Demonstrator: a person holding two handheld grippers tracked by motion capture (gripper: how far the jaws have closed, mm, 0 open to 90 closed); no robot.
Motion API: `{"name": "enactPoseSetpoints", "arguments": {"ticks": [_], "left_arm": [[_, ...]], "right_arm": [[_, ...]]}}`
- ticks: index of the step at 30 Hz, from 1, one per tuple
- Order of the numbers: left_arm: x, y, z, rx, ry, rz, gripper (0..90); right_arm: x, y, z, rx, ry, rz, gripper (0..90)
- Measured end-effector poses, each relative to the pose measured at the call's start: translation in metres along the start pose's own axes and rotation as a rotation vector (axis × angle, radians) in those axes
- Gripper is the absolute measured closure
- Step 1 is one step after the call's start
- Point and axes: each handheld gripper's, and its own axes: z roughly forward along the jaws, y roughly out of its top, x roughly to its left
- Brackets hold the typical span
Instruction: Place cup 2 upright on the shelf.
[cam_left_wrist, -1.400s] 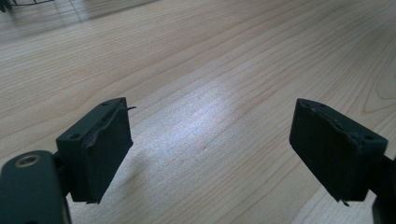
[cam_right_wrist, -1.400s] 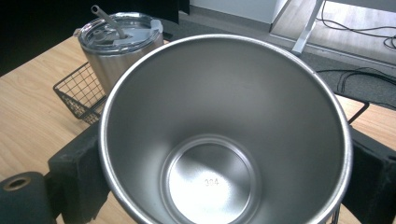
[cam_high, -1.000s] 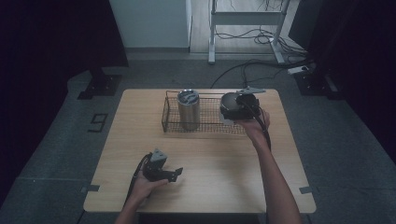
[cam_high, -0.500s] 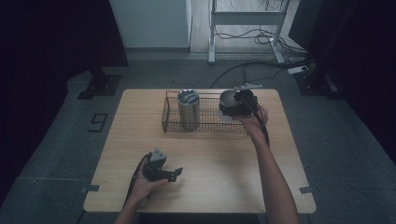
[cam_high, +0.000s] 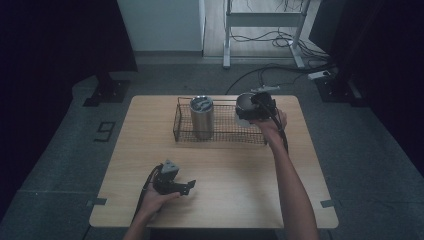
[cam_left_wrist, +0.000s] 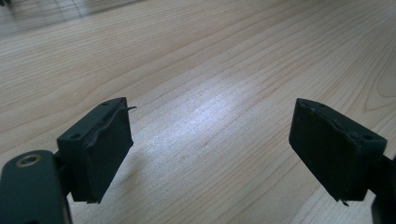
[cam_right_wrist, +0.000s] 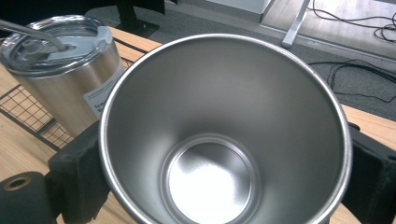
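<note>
Gripping steel cup (cam_right_wrist: 224, 140), right hand-held gripper (cam_high: 261, 104), wire basket (cam_high: 225, 131)

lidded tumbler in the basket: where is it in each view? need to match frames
High view: lidded tumbler stands upright in the left half of the wire basket, upper centre.
Left gripper view: not in it.
Right gripper view: upper left, behind the open steel cup that the right gripper holds.
Shared landmark: the basket's mesh.

The open cup (cam_right_wrist: 224, 140) is cut off at the bottom edge in the right gripper view. It hides most of the black pads (cam_right_wrist: 77, 172) beside it. The lidded cup's (cam_right_wrist: 60, 60) label is too small to read.
</note>
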Motion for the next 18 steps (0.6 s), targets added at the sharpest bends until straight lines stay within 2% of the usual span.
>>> {"name": "enactPoseSetpoints", "arguments": {"ticks": [18], "left_arm": [[0.001,-0.001,0.000,0.002,0.000,-0.003,13.4]], "right_arm": [[-0.013,-0.004,0.028,0.030,-0.006,0.015,7.0]]}}
